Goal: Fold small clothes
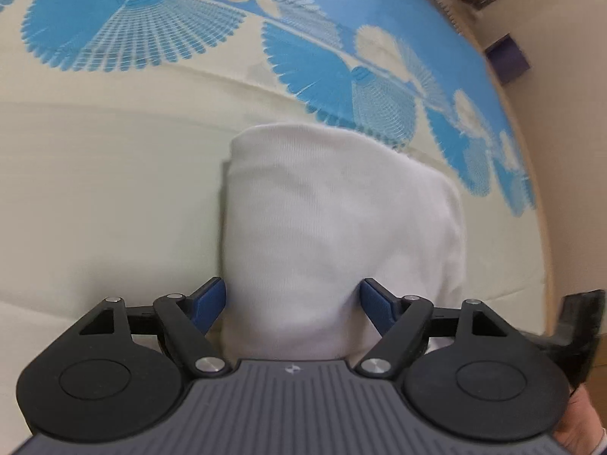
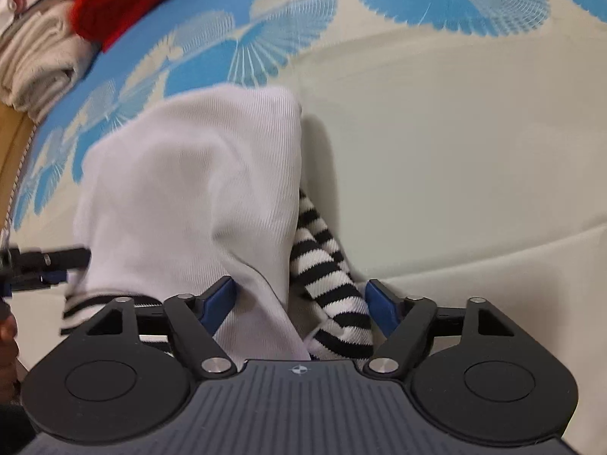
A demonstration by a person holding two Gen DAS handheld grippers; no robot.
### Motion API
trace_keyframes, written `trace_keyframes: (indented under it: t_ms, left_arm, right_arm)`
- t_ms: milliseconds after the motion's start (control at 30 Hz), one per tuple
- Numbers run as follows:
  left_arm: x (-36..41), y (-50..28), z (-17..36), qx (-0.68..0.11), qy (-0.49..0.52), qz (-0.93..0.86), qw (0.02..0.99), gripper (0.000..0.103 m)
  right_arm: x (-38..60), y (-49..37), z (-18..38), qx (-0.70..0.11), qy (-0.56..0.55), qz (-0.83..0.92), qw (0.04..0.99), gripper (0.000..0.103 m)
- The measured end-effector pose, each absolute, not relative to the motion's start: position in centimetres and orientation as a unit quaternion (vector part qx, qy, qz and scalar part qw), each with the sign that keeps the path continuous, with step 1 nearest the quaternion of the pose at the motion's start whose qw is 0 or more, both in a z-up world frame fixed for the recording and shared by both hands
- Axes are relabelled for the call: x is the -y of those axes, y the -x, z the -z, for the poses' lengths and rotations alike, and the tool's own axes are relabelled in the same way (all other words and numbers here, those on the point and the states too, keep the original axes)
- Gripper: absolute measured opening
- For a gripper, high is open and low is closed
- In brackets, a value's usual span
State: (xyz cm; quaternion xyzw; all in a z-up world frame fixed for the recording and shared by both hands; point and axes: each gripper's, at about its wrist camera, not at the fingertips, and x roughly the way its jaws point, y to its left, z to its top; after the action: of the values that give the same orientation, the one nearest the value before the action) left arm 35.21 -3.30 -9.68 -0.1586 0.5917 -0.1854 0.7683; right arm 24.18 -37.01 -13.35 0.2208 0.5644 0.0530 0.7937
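Main risk: the fold springs back. The white garment point(image 1: 341, 227) on the bedsheet point(image 1: 95, 189) lies loosely doubled, its striped cuff point(image 2: 330, 284) sticks out at the near edge, and a finger lifting out could snag it. Both grippers gape wide, gripping nothing. Left gripper point(image 1: 293, 305) straddles the cloth's near edge; right gripper point(image 2: 301, 305) straddles white fabric plus cuff, pads apparently not pressing.
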Motion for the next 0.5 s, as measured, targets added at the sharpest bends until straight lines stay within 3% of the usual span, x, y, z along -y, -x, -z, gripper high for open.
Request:
trace_keyframes:
  t_ms: [200,333,433,500]
  left_arm:
    - [3.7,-35.4,11.3,-0.591,0.176,0.192,0.764,0.089]
    - [4.0,-35.6,11.8,-0.592,0.179,0.193,0.762,0.091]
    - [4.2,-35.8,12.1,-0.593,0.18,0.191,0.762,0.092]
    - [4.2,-36.0,12.4,-0.594,0.182,0.191,0.76,0.092]
  right_arm:
    - [36.9,-24.8,13.5,-0.563,-0.218,-0.059,0.795,0.083]
    - [36.8,-25.1,13.6,-0.558,-0.213,-0.065,0.8,0.079]
    - [36.7,-25.1,13.4,-0.553,-0.219,-0.077,0.801,0.065]
    - [36.5,-25.2,13.4,-0.55,-0.23,-0.087,0.798,0.046]
